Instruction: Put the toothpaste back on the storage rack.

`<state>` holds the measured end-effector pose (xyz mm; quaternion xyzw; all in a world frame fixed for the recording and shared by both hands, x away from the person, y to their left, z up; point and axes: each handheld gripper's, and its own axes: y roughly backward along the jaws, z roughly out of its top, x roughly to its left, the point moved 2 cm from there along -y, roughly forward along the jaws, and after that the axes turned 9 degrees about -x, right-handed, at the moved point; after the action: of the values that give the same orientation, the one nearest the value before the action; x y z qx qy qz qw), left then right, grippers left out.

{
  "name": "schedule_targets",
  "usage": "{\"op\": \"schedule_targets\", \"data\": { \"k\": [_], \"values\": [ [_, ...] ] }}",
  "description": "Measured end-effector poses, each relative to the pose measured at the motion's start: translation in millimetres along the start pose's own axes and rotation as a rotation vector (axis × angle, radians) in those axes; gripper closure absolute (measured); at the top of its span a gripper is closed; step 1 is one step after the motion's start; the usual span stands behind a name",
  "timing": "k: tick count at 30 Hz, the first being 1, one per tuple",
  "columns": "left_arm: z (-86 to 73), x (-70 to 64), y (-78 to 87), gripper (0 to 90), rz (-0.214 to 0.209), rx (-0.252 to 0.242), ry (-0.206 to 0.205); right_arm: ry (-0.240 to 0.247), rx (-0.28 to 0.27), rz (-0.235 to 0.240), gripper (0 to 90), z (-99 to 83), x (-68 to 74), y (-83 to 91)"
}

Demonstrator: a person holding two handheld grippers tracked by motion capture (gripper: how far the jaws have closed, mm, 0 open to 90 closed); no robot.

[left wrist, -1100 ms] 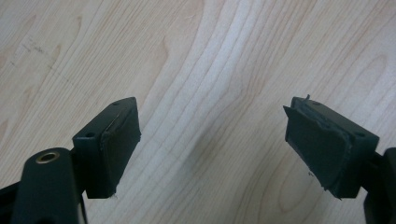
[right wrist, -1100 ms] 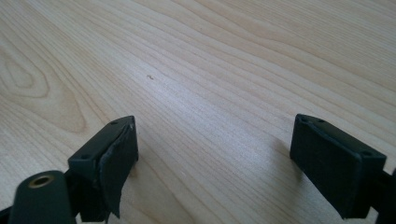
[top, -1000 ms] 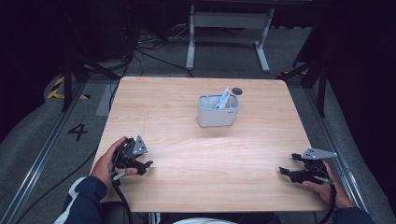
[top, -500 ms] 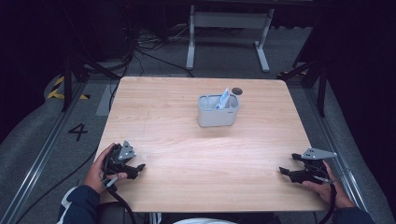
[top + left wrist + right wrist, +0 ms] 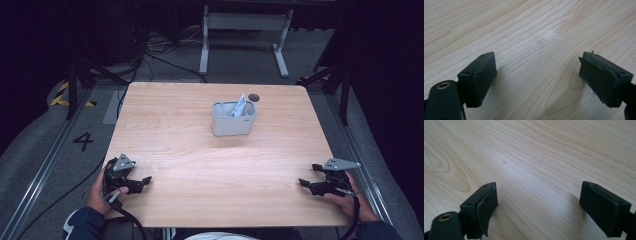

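The left gripper (image 5: 142, 181) sits at the desk's (image 5: 200, 150) near-left corner, jaws wide apart with nothing between them. The right gripper (image 5: 306, 184) rests near the near-right edge, jaws likewise spread over bare wood. Well apart from both, a grey bin (image 5: 233, 118) (a white packet (image 5: 240, 106) pokes out) stands toward the far side.

Bin (image 5: 233, 119) mid-table (image 5: 165, 130), perhaps holding packet (image 5: 240, 106)
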<state>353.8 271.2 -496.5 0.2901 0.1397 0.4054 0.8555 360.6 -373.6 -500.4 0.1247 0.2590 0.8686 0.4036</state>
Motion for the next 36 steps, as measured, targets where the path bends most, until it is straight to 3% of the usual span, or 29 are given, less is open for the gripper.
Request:
{"op": "schedule_targets", "data": {
  "k": [4, 7, 15, 36],
  "values": [
    [0.9, -0.2, -0.6, 13.0, 0.017, 0.007, -0.002, 0.000, 0.000, 0.000, 15.4, 0.0, 0.0, 0.1],
    [0.7, -0.7, -2.3, 10.0, 0.034, 0.001, 0.023, 0.000, 0.000, 0.001, 15.4, 0.0, 0.0, 0.0],
    [2.7, -0.3, -6.1, 0.4, 0.061, 0.034, 0.044, 0.001, 0.001, -0.001, 15.7, -0.7, 1.0, 0.9],
    [3.4, -1.9, -7.1, 0.1, 0.075, 0.038, 0.067, 0.004, 0.001, 0.005, 15.7, -0.6, 0.7, 0.9]
  ]
}}
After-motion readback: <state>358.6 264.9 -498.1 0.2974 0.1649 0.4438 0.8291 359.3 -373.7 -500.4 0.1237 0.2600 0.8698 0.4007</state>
